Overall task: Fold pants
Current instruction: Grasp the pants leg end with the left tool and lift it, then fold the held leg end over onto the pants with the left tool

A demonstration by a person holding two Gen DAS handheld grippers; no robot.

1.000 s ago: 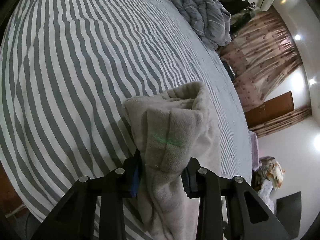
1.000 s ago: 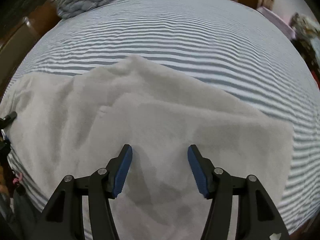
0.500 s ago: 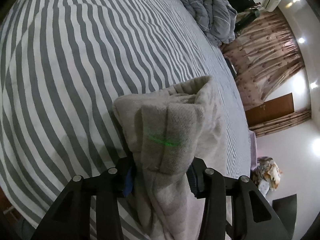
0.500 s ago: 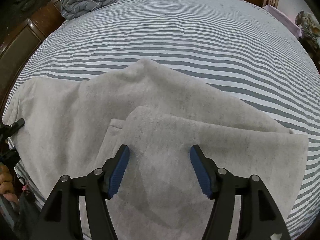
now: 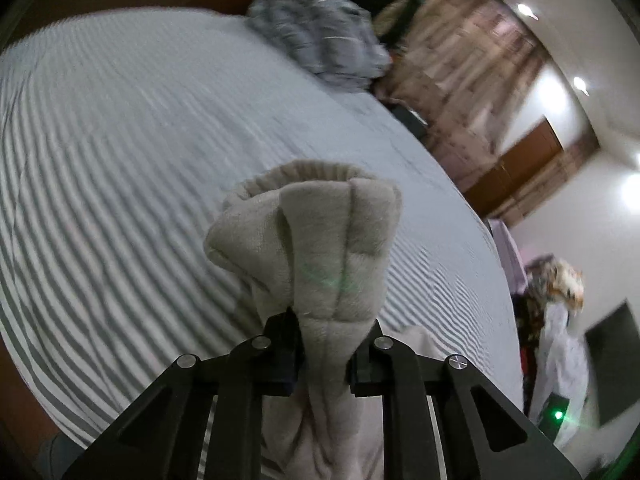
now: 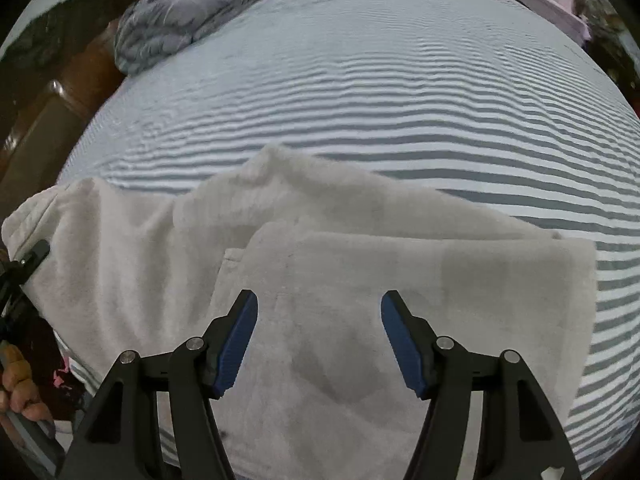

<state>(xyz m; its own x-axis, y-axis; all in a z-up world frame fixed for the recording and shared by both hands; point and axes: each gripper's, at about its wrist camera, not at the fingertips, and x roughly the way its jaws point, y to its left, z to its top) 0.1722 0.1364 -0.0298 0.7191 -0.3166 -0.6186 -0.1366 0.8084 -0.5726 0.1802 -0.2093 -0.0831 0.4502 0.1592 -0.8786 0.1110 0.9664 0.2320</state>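
The pants (image 6: pixel 360 280) are pale grey fleece, lying partly folded on the striped bed (image 6: pixel 400 80) in the right wrist view. My right gripper (image 6: pixel 319 312) is open and empty, hovering just above the folded top layer. My left gripper (image 5: pixel 326 332) is shut on a bunched end of the pants (image 5: pixel 320 240) and holds it lifted above the bed. The left gripper's tip (image 6: pixel 34 254) shows at the left edge of the right wrist view, at the pants' left end.
A crumpled grey-blue duvet (image 6: pixel 180 20) lies at the far end of the bed, also in the left wrist view (image 5: pixel 320 40). A wooden bed frame (image 6: pixel 40 128) runs along the left. Curtains (image 5: pixel 460 72), a door and clutter stand beyond the bed.
My left gripper has lifted and tilted upward with the bunched pants end; its view is blurred by motion. My right gripper has drawn back slightly, staying open above the fold.
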